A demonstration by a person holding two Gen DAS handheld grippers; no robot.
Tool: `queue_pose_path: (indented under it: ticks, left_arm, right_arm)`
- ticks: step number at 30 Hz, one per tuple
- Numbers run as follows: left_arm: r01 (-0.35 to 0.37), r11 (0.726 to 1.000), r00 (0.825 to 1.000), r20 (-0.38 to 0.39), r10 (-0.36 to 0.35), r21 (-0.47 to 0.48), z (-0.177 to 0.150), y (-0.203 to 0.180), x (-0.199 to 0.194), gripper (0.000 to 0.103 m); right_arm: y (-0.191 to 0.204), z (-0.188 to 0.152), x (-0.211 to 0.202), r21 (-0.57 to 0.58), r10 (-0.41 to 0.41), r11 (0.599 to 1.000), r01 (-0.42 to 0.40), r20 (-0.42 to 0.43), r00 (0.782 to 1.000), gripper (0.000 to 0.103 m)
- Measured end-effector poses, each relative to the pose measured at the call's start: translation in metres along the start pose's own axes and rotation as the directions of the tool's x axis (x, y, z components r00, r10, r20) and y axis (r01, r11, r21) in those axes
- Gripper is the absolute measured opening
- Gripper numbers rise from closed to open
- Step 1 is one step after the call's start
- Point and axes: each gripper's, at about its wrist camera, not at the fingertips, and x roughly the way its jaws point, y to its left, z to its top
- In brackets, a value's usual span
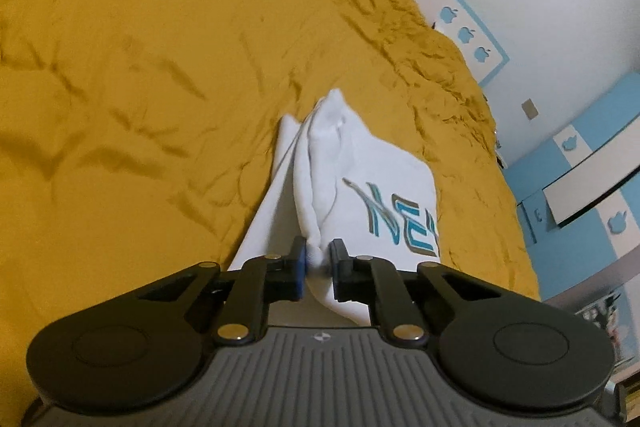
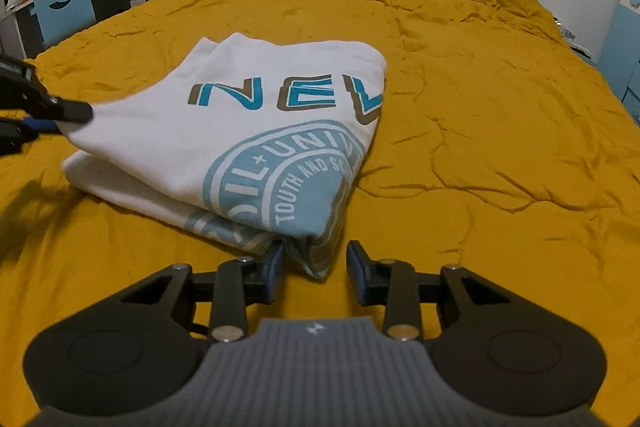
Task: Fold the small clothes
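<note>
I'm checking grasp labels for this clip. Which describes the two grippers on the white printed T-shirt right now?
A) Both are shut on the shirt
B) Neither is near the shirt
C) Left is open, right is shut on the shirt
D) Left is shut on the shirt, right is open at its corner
D: the left gripper pinches a bunch of the white T-shirt, while the right gripper has its jaws spread around the shirt's near corner.

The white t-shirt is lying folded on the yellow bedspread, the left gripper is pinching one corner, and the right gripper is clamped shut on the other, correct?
Not quite. The right gripper is open, its jaws apart around the white t-shirt corner, as the right wrist view shows. The left gripper does pinch its corner on the yellow bedspread.
</note>
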Motion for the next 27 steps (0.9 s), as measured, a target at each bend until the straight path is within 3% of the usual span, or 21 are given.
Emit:
queue_pose_path:
  ticks: [1,3,9,12,15,24,27]
  left_arm:
    - [-0.012,1.0,1.0,0.007,0.012,0.023,0.0,-0.004,-0.001,0.013]
    - [-0.047,0.997,0.999,0.013,0.046,0.063,-0.002,-0.009,0.0,0.012]
    - [-0.096,0.994,0.995,-0.014,0.097,0.054,-0.003,0.0,0.001,0.012]
    - [-0.099,0.991,0.995,-0.001,0.1,0.094,0.0,-0.01,-0.008,0.011]
    - [-0.15,0.976,0.988,-0.012,0.154,0.156,-0.003,-0.018,-0.003,0.011]
    - [-0.26,0.921,0.955,-0.067,0.29,0.29,-0.027,-0.011,0.026,0.012]
    - [-0.269,0.922,0.95,-0.079,0.301,0.278,-0.029,-0.007,0.029,0.013]
  right_arm:
    - [0.0,0.001,0.002,0.002,0.003,1.0,-0.003,-0.002,1.0,0.029]
    - [0.0,0.002,0.007,0.012,0.008,1.0,-0.008,-0.009,1.0,0.019]
    - [-0.011,0.004,0.001,0.09,0.041,0.995,-0.039,-0.018,0.999,0.0]
    - [-0.017,0.01,-0.014,0.095,0.042,0.995,-0.044,0.015,0.999,0.0]
    - [-0.017,0.013,-0.018,0.057,0.043,0.997,-0.044,0.017,0.999,0.0]
    - [-0.016,-0.01,0.013,0.073,0.037,0.997,-0.031,-0.074,0.997,0.0]
    - [-0.018,-0.011,0.018,0.095,0.042,0.995,-0.034,-0.091,0.995,0.0]
